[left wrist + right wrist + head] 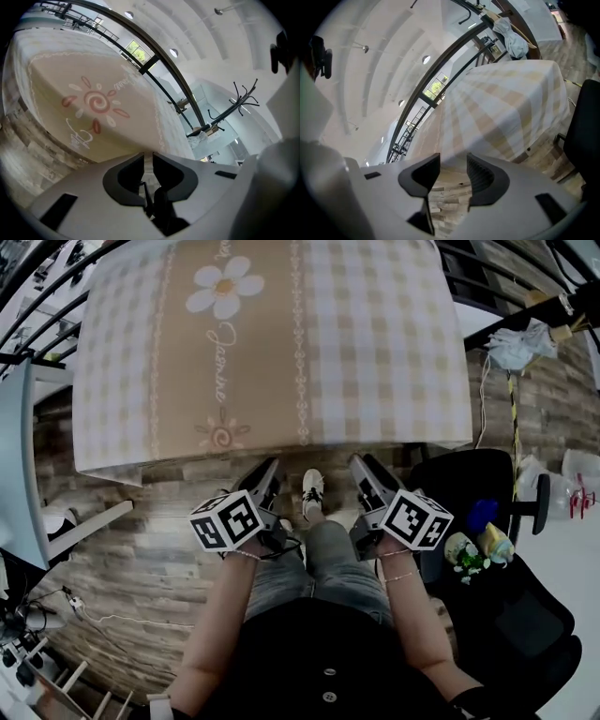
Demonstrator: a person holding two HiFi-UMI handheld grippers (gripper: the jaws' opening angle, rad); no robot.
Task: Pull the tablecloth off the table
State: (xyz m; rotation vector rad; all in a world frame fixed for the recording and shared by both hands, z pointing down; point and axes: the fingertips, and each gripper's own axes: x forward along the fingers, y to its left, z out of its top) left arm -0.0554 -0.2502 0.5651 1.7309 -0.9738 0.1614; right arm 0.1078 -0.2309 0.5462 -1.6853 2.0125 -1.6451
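Observation:
The tablecloth (281,343) is beige with pale checks, a white daisy and cursive lettering. It covers the table at the top of the head view and its near hem hangs over the edge. Both grippers are held below that hem, above the person's knees. My left gripper (270,468) points at the hem. In the left gripper view its jaws (146,155) are shut to a thin slit with nothing gripped, and the cloth's spiral flower (93,105) lies beyond. My right gripper (359,463) is open (453,161). Only floor shows between its fingers, and the checked cloth (506,108) hangs just ahead.
A black office chair (487,512) with small items on its seat stands close on the right and shows as a dark shape (587,126). A white desk edge (19,465) is at the left. A cable (112,618) lies on the plank floor. The person's shoe (312,488) is under the table edge.

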